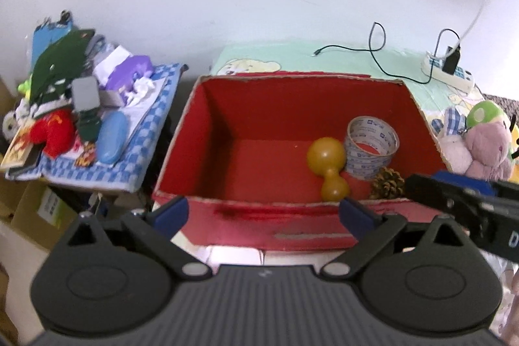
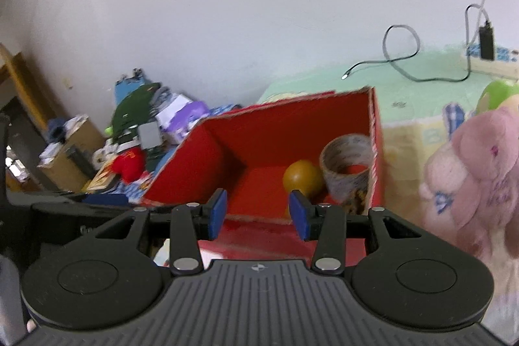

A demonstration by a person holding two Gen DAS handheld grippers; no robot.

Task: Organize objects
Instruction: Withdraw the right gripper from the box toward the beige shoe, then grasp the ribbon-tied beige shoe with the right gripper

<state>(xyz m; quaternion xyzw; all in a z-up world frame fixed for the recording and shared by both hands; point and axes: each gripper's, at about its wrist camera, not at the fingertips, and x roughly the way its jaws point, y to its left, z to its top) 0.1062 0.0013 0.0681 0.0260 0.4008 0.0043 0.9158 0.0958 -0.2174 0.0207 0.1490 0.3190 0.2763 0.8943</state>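
Red box (image 1: 259, 132) sits open on the bed, holding a yellow gourd (image 1: 327, 164), a tape roll (image 1: 373, 145) and a pine cone (image 1: 387, 184) together at its right side. Left gripper (image 1: 264, 213) hangs spread wide and empty at the near wall; right gripper (image 2: 258, 213) is parted, empty too.

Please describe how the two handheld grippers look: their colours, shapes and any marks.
Both the left gripper and the right gripper look alike: a dark grey ribbed body, two round black discs, black link arms with silver rivets, and flat blue pads on the fingers. A small round mark sits on the right body. No cables show.
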